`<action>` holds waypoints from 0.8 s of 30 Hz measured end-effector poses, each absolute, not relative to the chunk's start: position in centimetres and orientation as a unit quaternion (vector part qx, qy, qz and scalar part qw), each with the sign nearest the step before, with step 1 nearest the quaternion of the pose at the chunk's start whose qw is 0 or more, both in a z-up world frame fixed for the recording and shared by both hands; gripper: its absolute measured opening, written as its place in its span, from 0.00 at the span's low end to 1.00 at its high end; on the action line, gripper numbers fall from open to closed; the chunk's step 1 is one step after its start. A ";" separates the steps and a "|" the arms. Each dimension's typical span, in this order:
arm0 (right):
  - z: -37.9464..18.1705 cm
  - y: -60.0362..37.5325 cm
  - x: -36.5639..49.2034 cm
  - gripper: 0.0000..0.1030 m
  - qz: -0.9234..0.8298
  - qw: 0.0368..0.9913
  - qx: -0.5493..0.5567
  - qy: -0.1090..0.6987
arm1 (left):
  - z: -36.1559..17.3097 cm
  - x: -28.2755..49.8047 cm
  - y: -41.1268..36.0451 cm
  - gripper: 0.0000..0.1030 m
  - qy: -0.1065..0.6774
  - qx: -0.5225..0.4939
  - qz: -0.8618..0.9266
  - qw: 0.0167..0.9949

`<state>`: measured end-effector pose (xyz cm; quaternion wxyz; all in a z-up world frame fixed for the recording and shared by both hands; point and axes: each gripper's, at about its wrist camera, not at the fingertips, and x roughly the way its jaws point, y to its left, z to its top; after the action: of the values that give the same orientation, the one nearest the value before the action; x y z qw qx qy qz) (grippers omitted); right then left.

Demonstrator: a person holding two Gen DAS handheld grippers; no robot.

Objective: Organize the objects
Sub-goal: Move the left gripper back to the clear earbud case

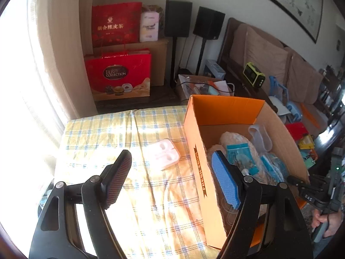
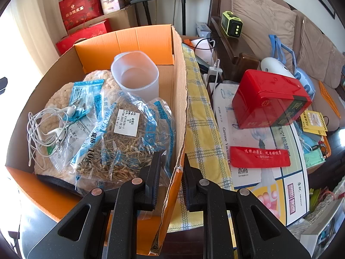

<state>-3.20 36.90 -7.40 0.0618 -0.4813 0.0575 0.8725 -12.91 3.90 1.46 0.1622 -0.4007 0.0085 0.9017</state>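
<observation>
- Left gripper [image 1: 172,178] angled down over the checked tablecloth [image 1: 112,133], jaws spread wide with nothing between them; red-meshed pad at 9 o'clock, blue pad [image 1: 225,180] at 3 o'clock hanging over the near wall of the cardboard box [image 1: 200,151].
- Pink earphone case [image 1: 164,153] lying open on the cloth at 12 o'clock from the left gripper, just beside the box's outer wall, apart from both pads.
- Right gripper [image 2: 171,172] pitched steeply down, jaws drawn narrow and clamped on the box's torn corner edge [image 2: 180,142], one finger inside the box, the other outside.
- In the left wrist view, a hand [image 1: 325,218] at 4 o'clock, wrapped round the right gripper's handle.
- Inside the box: clear plastic cup [image 2: 138,75] upright at 12 o'clock; bag of dried herbs [image 2: 125,140] at centre; small blue-printed packets [image 2: 86,99] and tangled white earphones [image 2: 54,125] at 9 o'clock, all lying on a fluffy beige item [image 2: 56,99].
- Outside the box at 3 o'clock in the right wrist view: red tin [image 2: 271,103] resting on a printed flat carton [image 2: 258,142].
</observation>
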 end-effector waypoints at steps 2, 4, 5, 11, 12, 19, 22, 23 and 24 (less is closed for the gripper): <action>-7.4 36.9 -3.2 0.17 0.872 0.063 -0.481 0.057 | 0.8 -13.6 3.2 0.72 0.013 -0.396 0.906 0.149; -7.5 36.9 -3.2 0.17 0.872 0.064 -0.482 0.056 | -0.2 -14.6 2.4 0.72 0.013 -0.398 0.908 0.132; -7.6 36.8 -3.3 0.17 0.872 0.065 -0.483 0.055 | -0.7 -15.1 2.1 0.72 0.012 -0.401 0.907 0.124; -7.7 36.8 -3.3 0.18 0.871 0.066 -0.483 0.055 | -4.3 -18.9 1.3 0.72 -0.018 -0.454 0.884 0.110; -7.7 36.8 -3.2 0.18 0.871 0.066 -0.483 0.054 | -4.9 -19.6 1.4 0.72 -0.027 -0.465 0.878 0.107; -8.0 36.9 -3.5 0.18 0.869 0.065 -0.487 0.054 | -8.6 -22.7 3.0 0.72 -0.044 -0.512 0.851 0.107; -8.1 36.9 -3.6 0.17 0.869 0.064 -0.488 0.054 | -9.6 -23.4 3.8 0.72 -0.046 -0.522 0.845 0.108; -8.1 36.9 -3.6 0.17 0.869 0.064 -0.488 0.054 | -9.8 -23.5 4.1 0.72 -0.051 -0.524 0.843 0.112; -8.1 36.9 -3.6 0.17 0.869 0.064 -0.488 0.054 | -10.0 -23.7 4.3 0.72 -0.055 -0.526 0.841 0.116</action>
<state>-3.60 36.86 -8.08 0.0636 -0.4879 0.0543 0.8689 -23.66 4.29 -10.00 0.1158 -0.5262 -0.0551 0.8406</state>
